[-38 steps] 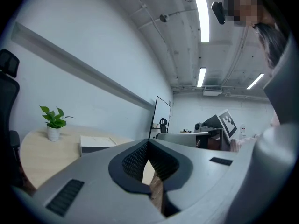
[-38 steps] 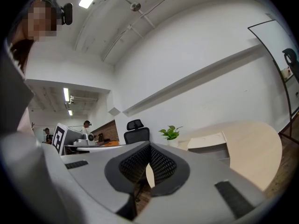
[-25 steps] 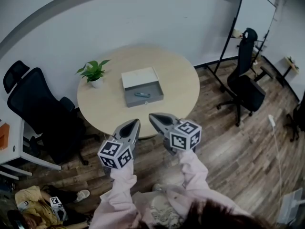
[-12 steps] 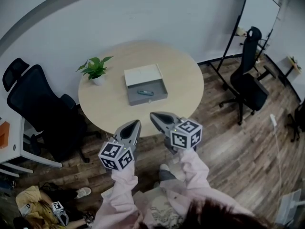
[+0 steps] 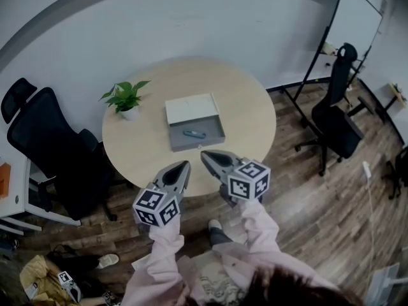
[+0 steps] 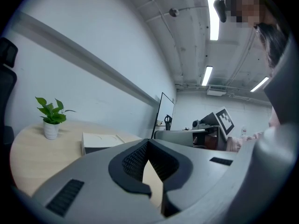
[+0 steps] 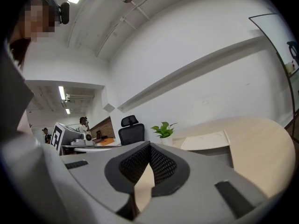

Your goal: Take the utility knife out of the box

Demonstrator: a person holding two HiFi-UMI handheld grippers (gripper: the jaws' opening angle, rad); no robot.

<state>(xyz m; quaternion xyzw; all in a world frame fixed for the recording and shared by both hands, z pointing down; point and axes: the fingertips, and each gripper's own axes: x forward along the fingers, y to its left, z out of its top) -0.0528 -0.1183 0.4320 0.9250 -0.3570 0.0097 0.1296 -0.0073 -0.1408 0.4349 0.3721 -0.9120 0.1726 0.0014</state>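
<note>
A wood-plank floor (image 5: 319,203) and a pale wall (image 5: 191,24) are seen around one round table (image 5: 140,152), which is flanked by two black office chairs, a left chair (image 5: 54,148) and a right chair (image 5: 338,116). One open grey box (image 5: 199,143) is set near the table's middle, with one potted plant (image 5: 126,97) to its left. One utility knife (image 5: 194,133) is seen lying inside the box, apart from the two grippers held at the table's near side: the left gripper (image 5: 185,165) and right gripper (image 5: 204,154) are both closed, with nothing gripped.

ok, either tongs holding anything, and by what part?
Nothing held: left tongs and right tongs are both shut and empty; the utility knife lies in the open box.
</note>
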